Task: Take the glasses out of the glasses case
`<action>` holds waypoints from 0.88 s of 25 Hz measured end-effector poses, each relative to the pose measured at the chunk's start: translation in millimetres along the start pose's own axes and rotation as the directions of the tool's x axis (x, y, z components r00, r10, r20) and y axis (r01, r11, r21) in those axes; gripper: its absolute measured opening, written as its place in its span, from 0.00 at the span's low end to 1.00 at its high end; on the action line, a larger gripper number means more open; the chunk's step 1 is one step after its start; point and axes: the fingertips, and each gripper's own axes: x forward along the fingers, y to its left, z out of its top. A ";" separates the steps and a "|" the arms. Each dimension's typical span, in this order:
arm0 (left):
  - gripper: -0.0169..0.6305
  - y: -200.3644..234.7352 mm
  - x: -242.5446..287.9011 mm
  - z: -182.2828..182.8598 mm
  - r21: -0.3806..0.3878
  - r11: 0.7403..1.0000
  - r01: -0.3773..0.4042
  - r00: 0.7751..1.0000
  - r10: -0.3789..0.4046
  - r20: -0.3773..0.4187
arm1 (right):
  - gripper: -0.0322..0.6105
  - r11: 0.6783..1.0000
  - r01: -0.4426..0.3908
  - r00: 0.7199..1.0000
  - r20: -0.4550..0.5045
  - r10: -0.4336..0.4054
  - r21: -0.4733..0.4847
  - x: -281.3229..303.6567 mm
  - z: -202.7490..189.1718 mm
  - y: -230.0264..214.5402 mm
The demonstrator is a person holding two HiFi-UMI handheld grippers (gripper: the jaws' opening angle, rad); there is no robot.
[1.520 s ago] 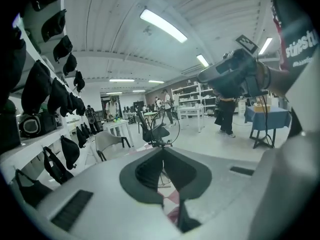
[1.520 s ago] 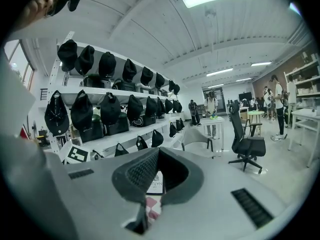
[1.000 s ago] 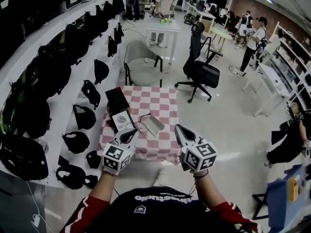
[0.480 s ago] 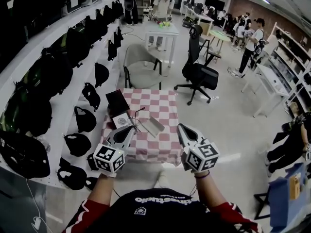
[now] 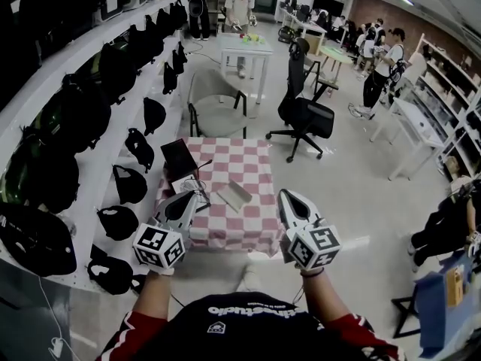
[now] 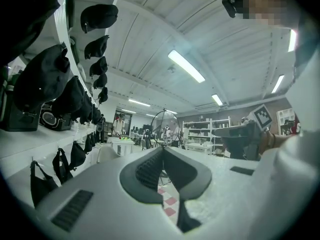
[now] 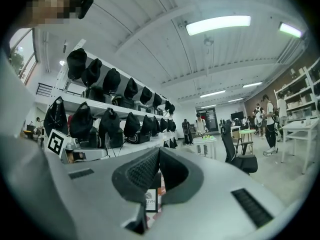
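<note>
Pink-and-white checked cloth covers the table [image 5: 248, 224], the landmark for everything else. Above its near-left edge the left gripper [image 5: 189, 200] has its jaws pressed together on the thin wire-rimmed glasses [image 6: 164, 129], one round lens standing up from the jaw tips. At the table's middle lies a grey case [image 5: 235, 195], apparently the glasses case, with nothing visible in it. Above the table's near-right edge, the right gripper [image 5: 289, 198] is closed on nothing. The removal looks essentially done. Next, I judge, the glasses want setting gently on bare cloth, clear of the case, before the left jaws let go.
</note>
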 end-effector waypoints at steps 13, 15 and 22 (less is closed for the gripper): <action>0.04 -2.3 -1.2 10.1 0.002 1.000 -0.001 1.000 0.001 0.022 | 0.05 1.000 0.014 1.000 0.003 -0.014 -0.011 -3.9 2.7 -2.5; 0.04 -2.0 -0.3 9.4 0.006 1.000 0.000 1.000 0.000 0.019 | 0.05 1.000 0.014 1.000 -0.002 -0.014 -0.012 -4.2 1.4 -3.3; 0.04 2.1 -3.4 5.6 0.006 1.000 -0.008 1.000 0.008 0.012 | 0.05 1.000 0.002 1.000 -0.021 -0.002 -0.016 -1.3 -2.9 1.3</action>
